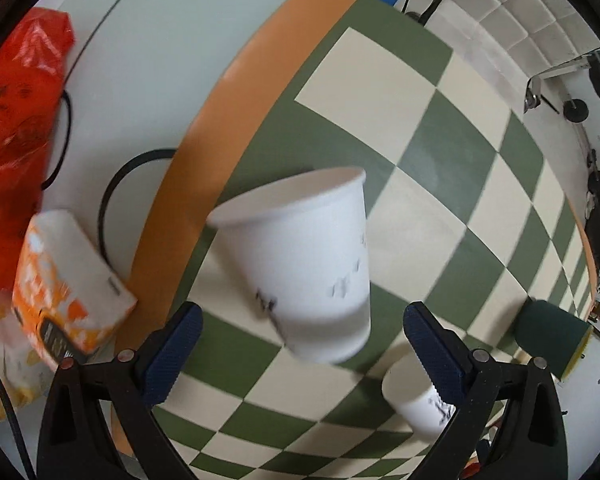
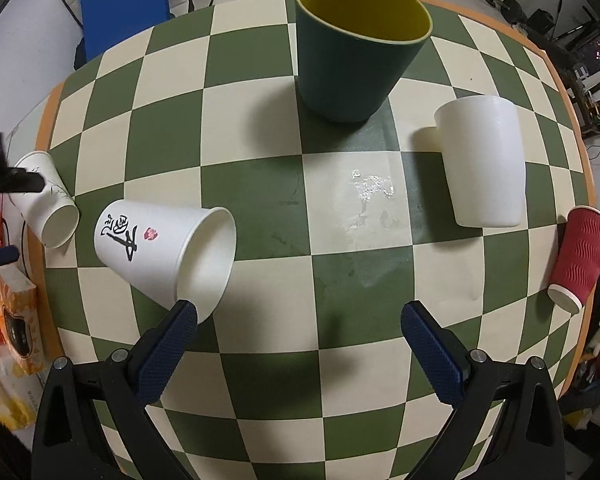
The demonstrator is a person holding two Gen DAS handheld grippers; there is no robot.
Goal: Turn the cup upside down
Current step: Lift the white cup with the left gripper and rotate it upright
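In the left wrist view a white paper cup (image 1: 308, 264) with faint black markings lies tilted between and beyond my open left gripper (image 1: 300, 354); it is blurred and neither finger touches it. The same cup (image 2: 46, 208) lies on its side at the table's left edge in the right wrist view, with the left gripper's fingertips (image 2: 24, 182) beside it. My right gripper (image 2: 300, 350) is open and empty above the checkered table (image 2: 268, 208). A white paper cup with black calligraphy (image 2: 164, 252) lies on its side by the right gripper's left finger.
A dark green cup with yellow inside (image 2: 356, 48) stands upright at the back. A plain white cup (image 2: 484, 164) stands upside down at right. A red ribbed cup (image 2: 578, 254) is at the right edge. An orange tissue pack (image 1: 64, 292) and red bag (image 1: 16, 120) lie left of the table.
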